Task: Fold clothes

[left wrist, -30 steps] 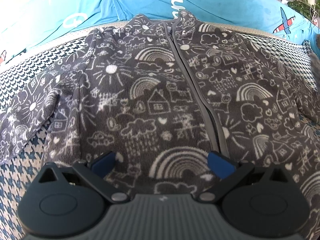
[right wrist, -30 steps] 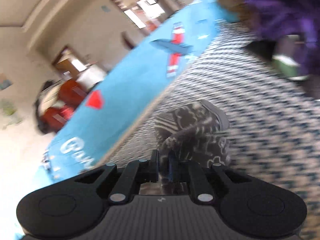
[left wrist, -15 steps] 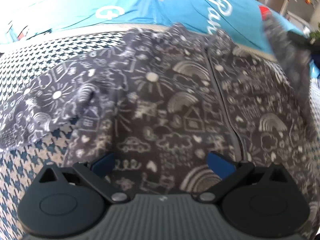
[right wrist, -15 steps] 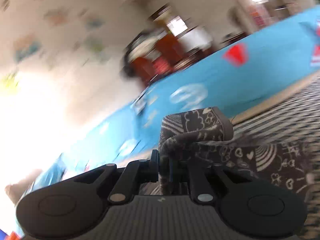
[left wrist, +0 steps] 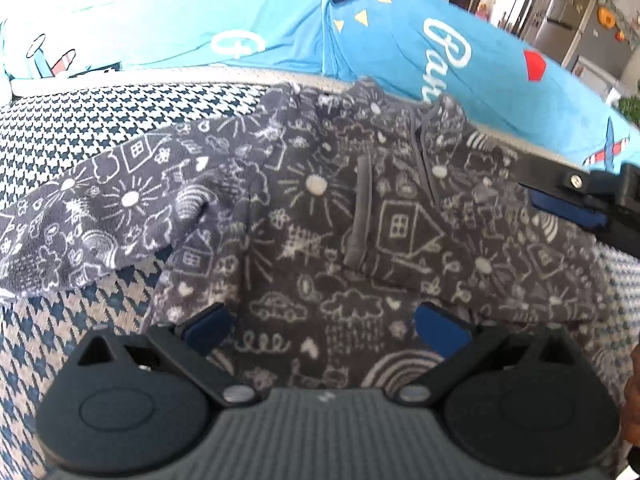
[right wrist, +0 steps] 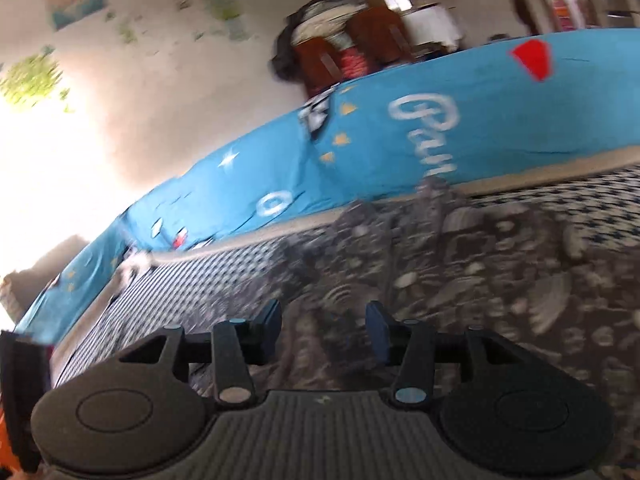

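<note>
Folding the gray jacket (left wrist: 320, 216) is my job, and I am in the middle of it. The jacket lies flat on the checked blanket (left wrist: 120, 120), with the blue cushion (left wrist: 240, 20) just behind its collar. It has white drawings of suns, houses and rainbows all over it.

One sleeve (left wrist: 400, 220) is folded in and lies across the chest. My right gripper (right wrist: 323, 326) is letting go. Its jaws are opening, and the pads are not pressing on the cloth. The jacket is just under and in front of them, a bit blurry. In my left view I can see that gripper at the right edge, just above the jacket's side.

My left gripper (left wrist: 322, 326) is wide open and holds nothing. It hangs over the bottom part of the jacket, tipped down.

The other sleeve (left wrist: 92, 220) sticks out to the side on the blanket. I think that one comes next. My left gripper needs to go over to it, close on the cloth near the end, lift it a little, and lay it across the chest like the first one. I should pull softly so the jacket does not slide or bunch up.
</note>
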Motion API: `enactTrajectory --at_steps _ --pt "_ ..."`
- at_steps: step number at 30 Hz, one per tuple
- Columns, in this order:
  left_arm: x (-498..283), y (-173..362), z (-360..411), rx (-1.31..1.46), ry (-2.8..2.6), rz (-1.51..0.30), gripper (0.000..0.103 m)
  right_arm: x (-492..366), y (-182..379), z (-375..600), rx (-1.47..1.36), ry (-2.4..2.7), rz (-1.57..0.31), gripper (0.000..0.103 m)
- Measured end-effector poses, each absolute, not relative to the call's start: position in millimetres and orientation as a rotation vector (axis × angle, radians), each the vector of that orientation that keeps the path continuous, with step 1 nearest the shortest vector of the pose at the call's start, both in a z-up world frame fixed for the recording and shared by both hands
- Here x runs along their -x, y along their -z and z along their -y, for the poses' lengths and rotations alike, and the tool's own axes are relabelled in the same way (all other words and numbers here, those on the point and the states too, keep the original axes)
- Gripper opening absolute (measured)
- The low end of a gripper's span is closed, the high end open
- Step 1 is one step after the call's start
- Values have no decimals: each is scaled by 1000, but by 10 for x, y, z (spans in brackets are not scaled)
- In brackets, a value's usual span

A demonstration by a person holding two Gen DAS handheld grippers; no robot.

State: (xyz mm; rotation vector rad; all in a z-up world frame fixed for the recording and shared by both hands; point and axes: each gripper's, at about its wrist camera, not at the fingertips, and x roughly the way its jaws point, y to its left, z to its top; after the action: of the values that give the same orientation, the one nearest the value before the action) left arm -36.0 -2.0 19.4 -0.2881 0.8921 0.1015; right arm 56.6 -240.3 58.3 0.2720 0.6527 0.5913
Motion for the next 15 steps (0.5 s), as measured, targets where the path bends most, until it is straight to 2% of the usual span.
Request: enactTrajectory --at_steps 4,7,10,15 --pt "330 -252 40 303 -98 -866 103 -583 -612 2708 -311 -459 -644 64" --pt "277 -278 81 291 -99 -853 103 -593 -606 2887 -337 -353 -646 66" --pt "225 -323 119 280 -92 -820 103 -604 -638 3018 -319 -253 -640 75" --pt "83 -373 138 309 -34 -777 103 -642 -732 3263 -281 -167 -603 79"
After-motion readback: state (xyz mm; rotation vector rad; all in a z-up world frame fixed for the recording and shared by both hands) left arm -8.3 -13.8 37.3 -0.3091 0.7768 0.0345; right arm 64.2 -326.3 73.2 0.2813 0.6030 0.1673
